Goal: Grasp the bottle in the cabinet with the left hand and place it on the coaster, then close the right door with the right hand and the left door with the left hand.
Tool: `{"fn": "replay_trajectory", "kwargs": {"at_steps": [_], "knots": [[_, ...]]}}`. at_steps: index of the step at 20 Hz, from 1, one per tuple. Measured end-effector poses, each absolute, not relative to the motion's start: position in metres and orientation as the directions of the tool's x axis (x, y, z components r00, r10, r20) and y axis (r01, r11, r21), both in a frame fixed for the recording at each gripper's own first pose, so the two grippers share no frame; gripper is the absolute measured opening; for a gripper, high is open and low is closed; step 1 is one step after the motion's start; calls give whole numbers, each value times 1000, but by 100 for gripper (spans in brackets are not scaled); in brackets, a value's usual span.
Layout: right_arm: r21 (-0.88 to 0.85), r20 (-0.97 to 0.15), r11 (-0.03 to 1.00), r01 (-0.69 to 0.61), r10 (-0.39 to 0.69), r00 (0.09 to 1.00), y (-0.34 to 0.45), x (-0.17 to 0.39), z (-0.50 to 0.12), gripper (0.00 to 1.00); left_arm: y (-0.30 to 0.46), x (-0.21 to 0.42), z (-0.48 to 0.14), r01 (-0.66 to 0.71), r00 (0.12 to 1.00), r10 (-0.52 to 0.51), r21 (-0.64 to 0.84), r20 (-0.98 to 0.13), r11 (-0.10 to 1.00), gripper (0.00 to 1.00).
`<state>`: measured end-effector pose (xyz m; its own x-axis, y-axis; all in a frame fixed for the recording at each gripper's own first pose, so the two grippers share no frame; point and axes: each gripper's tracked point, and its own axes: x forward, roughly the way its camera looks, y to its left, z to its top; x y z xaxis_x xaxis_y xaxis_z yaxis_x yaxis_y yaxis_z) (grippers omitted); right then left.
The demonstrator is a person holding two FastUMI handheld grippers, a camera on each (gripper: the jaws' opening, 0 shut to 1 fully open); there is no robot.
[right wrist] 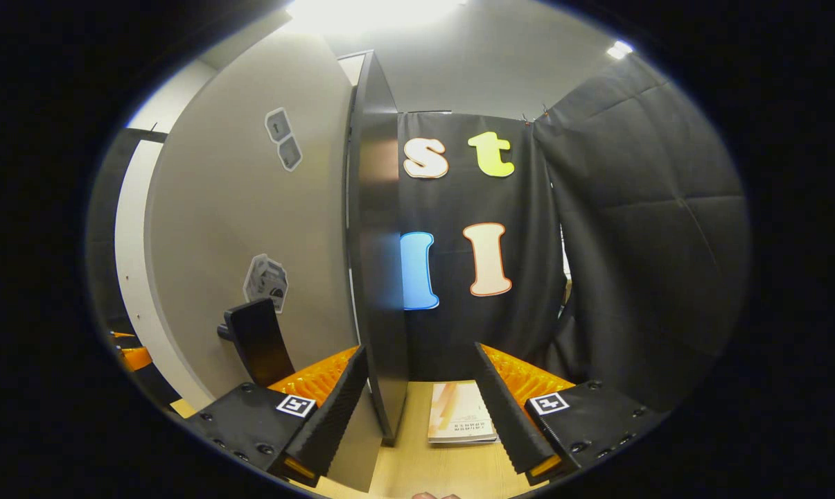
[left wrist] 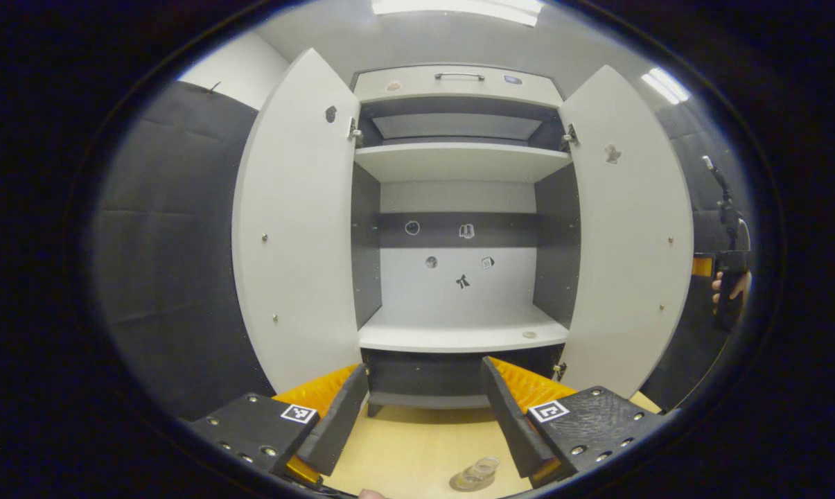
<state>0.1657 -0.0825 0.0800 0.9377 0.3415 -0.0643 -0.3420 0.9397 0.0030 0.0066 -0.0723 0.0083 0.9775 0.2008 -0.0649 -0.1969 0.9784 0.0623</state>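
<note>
- Since the cabinet [left wrist: 459, 208] shelves stand bare in the left gripper view and a clear bottle [left wrist: 478, 471] sits low on the wooden tabletop [left wrist: 417, 443] just in front of the left gripper [left wrist: 424, 409], the first step looks done; the bottle seems to rest on a round coaster [left wrist: 462, 483], though that disc is small and half cut off at the rim, so I cannot be sure.
- Both doors are wide open: the left door [left wrist: 296, 229] and the right door [left wrist: 632, 235] swing out toward the camera, so both closings remain.
- The left gripper's fingers are apart with nothing between them, hanging above the table and facing the open cabinet.
- The right gripper [right wrist: 417, 409] is likewise spread and empty; the dark edge of the right door [right wrist: 379, 277] runs up between its fingers' line of sight, close ahead, with the door's pale face to one side carrying a dark handle [right wrist: 254, 339].
- In the left gripper view the right gripper [left wrist: 729, 277] and the hand holding it sit just beyond the right door's outer edge, which I judge a fair place to begin pushing.
- Room: a booklet [right wrist: 459, 412] lies on the table near the door's foot, beside the swing path; the booth's cloth wall stands behind, well apart.
- The bottle sits forward of the cabinet base, seemingly outside both doors' arcs.
</note>
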Motion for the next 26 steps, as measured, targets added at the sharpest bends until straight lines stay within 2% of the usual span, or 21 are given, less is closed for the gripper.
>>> {"fn": "replay_trajectory", "kwargs": {"at_steps": [1,2,3,4,5,7,8,10,11,13,19,20,21,22,23,25,26], "knots": [[0,-65,945,-328,328,943,-81,165,80,90,-68,8,8,-193,978,197,64,-68,979,95],[-5,-61,947,-320,319,946,-78,163,81,96,-65,8,8,-184,980,188,63,-71,981,95],[-10,-55,950,-311,310,949,-75,160,82,89,-62,10,7,-176,980,181,61,-79,982,95],[-12,-53,952,-305,304,951,-70,157,82,89,-57,11,4,-177,980,181,57,-87,983,94],[-8,-56,953,-303,302,952,-65,156,80,96,-52,13,3,-173,980,177,48,-91,984,94],[2,-60,952,-305,304,951,-52,151,79,96,-41,16,1,-174,980,176,25,-95,984,95],[1,-61,951,-308,308,949,-45,149,80,96,-35,16,-1,-176,980,176,12,-96,984,91],[1,-72,944,-329,328,942,-25,144,78,96,-25,15,-4,-182,979,180,-7,-98,983,95],[-16,-72,943,-334,332,941,-17,142,79,96,-20,13,-5,-189,977,188,-2,-96,982,100],[-48,-57,936,-348,345,937,-1,142,83,96,-9,9,-6,-203,975,203,11,-92,979,100],[8,-58,913,-408,407,911,60,143,77,96,15,-7,-13,-227,970,225,-8,-94,974,100],[0,-67,903,-429,428,901,73,143,74,96,21,-9,-13,-237,967,236,-5,-92,971,100],[-22,-80,891,-453,450,889,86,142,70,96,27,-12,-12,-249,965,248,1,-90,969,95],[-54,-85,881,-470,465,881,96,141,68,91,32,-17,-11,-259,962,259,10,-86,966,95],[-88,-89,870,-484,477,874,104,141,66,97,39,-21,-10,-270,959,271,21,-81,963,95],[-130,-93,863,-489,480,872,112,137,67,98,49,-32,-8,-295,952,297,38,-76,955,95],[-132,-91,867,-480,472,877,110,134,64,94,56,-36,-7,-307,948,309,42,-74,951,95]]}}
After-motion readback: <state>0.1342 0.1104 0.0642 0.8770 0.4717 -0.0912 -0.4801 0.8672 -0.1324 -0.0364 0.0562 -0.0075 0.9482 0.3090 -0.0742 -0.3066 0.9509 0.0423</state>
